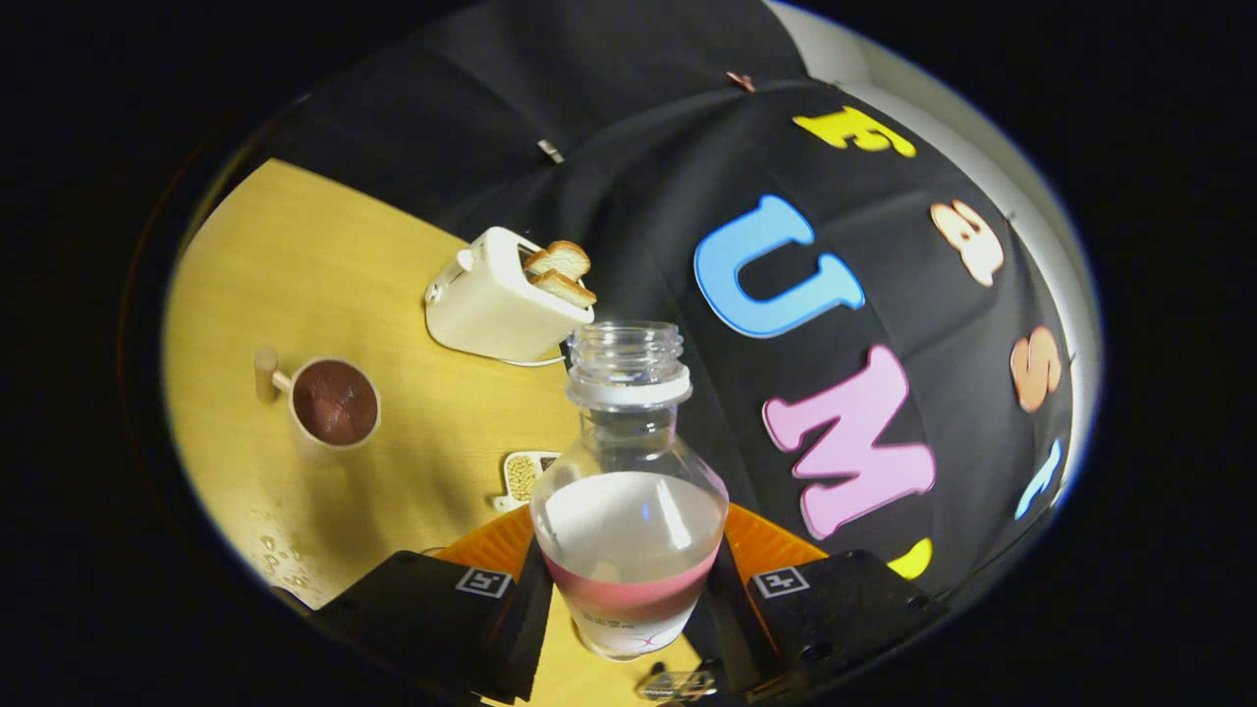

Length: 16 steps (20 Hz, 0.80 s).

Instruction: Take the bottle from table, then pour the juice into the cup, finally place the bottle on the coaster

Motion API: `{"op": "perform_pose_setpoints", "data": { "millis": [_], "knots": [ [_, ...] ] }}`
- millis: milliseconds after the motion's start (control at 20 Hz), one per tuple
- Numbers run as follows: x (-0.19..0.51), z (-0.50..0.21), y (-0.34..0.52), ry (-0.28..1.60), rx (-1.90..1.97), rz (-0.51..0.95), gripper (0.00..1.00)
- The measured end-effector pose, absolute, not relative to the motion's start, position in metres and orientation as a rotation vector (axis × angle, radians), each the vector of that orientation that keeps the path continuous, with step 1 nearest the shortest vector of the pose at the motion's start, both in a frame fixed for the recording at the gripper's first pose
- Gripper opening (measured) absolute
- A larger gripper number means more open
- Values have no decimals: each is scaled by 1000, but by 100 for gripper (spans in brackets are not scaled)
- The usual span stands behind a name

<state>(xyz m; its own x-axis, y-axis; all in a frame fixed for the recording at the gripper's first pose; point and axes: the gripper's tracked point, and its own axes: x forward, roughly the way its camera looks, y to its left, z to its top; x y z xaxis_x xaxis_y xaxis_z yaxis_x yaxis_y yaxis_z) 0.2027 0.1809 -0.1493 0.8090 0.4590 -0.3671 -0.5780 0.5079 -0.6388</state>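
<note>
Item: bottle [628, 520], clear plastic, cap off, pink label band low on the body; status: in your grip. Your gripper [628, 599] has both fingers clamped on the bottle's lower body, one each side, at about label height. Bottle looks lifted off the worktop [295, 275] w/ the whole view tilted, so step 1 (pickup) reads as done. Contents: pale liquid up to approx. the shoulder, so plenty left in it. Item: cup [334, 403], w/ handle, sits on the worktop well off to the left of the fingers and beyond them; dark fill inside, can't tell if that's juice or the cup's own inner colour. A few droplets on the worktop nearer you, left of the left finger. Bottle mouth is not over the cup, so no pour is under way now; can't call step 2 done or pending. Item: coaster [756, 540], orange, ribbed, just behind the bottle btwn the fingers; nothing resting on it, so step 3 (set-down) is still to do. Misc: toaster [496, 299] w/ toast, beyond the bottle; small dish of grains [523, 476] just left of it.
</note>
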Motion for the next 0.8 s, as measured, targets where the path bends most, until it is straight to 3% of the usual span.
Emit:
{"op": "perform_pose_setpoints", "data": {
  "millis": [500, 800],
  "knots": [
    [224, -203, 150, 304, -240, 581, 74],
    [242, -229, 139, 280, -22, 556, 74]
  ]
}}
